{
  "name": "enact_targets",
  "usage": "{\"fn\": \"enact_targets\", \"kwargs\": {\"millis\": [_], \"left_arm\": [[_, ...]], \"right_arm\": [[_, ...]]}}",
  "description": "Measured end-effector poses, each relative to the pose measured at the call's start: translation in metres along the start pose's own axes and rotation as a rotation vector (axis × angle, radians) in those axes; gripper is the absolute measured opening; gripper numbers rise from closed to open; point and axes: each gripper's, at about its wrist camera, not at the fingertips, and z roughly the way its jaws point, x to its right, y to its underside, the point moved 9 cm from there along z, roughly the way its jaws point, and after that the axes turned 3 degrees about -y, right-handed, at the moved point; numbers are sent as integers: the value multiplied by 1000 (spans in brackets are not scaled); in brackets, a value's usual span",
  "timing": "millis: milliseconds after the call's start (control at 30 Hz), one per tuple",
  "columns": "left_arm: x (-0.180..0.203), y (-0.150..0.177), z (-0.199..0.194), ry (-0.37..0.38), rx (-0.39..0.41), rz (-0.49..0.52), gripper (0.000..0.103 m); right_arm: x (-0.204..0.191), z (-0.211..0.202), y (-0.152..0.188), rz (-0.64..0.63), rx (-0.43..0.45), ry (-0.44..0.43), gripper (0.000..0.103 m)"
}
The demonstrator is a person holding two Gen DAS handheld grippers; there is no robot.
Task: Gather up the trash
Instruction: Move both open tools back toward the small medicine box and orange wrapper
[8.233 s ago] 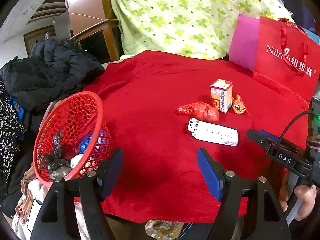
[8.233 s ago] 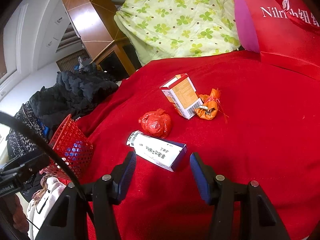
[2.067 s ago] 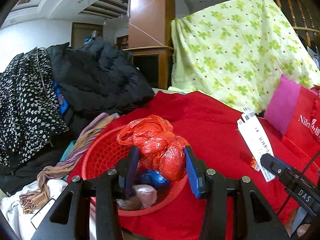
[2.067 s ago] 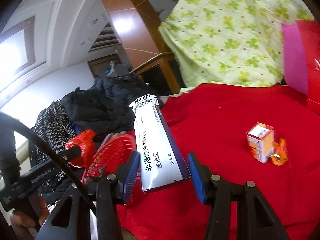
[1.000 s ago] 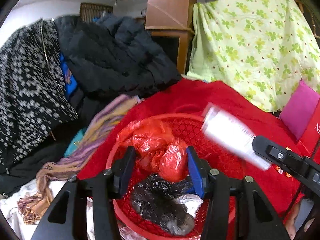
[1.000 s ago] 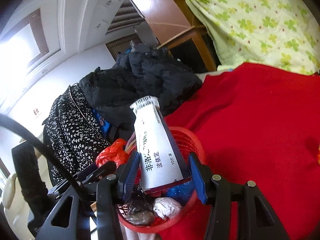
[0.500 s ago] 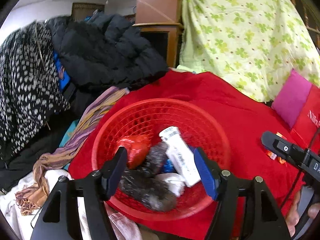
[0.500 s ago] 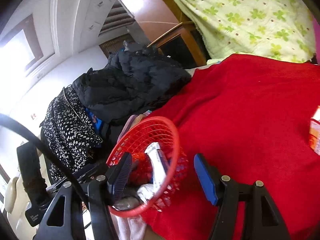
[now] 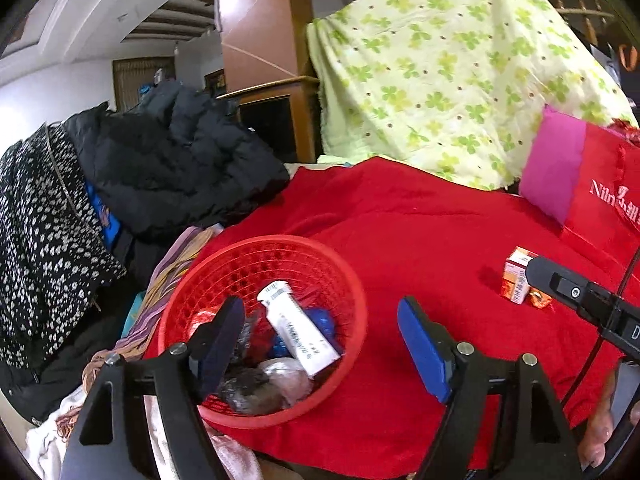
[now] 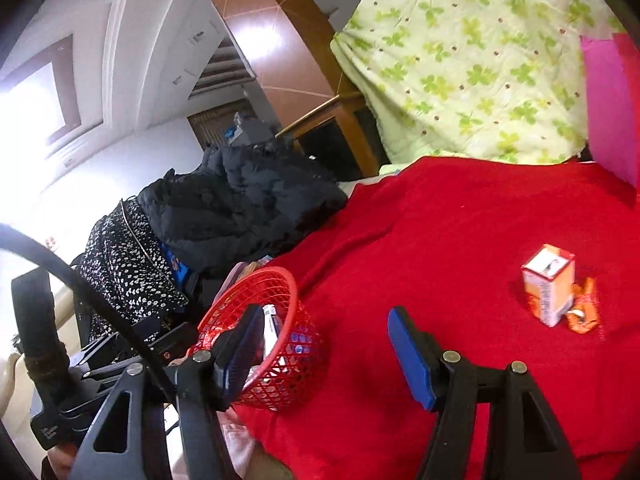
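Observation:
A red mesh basket (image 9: 348,300) sits at the left edge of the red cloth; it also shows in the right wrist view (image 10: 304,344). In it lie a white medicine box (image 9: 298,330), a red bag wad (image 9: 262,336) and dark wrappers. My left gripper (image 9: 320,344) is open and empty just above the basket's near rim. My right gripper (image 10: 326,350) is open and empty to the right of the basket. An orange-and-white box (image 10: 548,284) and an orange wrapper (image 10: 584,312) stand together on the cloth at the right.
Black and spotted coats (image 9: 140,176) are piled left of the basket. A green-patterned cloth (image 9: 452,72) hangs behind the red cloth (image 9: 420,240). A red paper bag (image 9: 604,208) and a pink cushion (image 9: 554,164) stand at the far right.
Both grippers opened and dropped the red bag and the white box into the basket. Both have since pulled back and swung right, bringing the orange box into view.

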Motion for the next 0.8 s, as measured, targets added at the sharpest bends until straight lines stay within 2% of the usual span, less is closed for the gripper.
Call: {"fn": "enact_targets", "kwargs": {"millis": [367, 800], "left_arm": [[43, -3, -1, 23, -2, 80, 79], [83, 7, 9, 55, -47, 147, 79]], "right_arm": [[47, -22, 9, 65, 7, 50, 68], [109, -44, 10, 181, 41, 110, 68]]}}
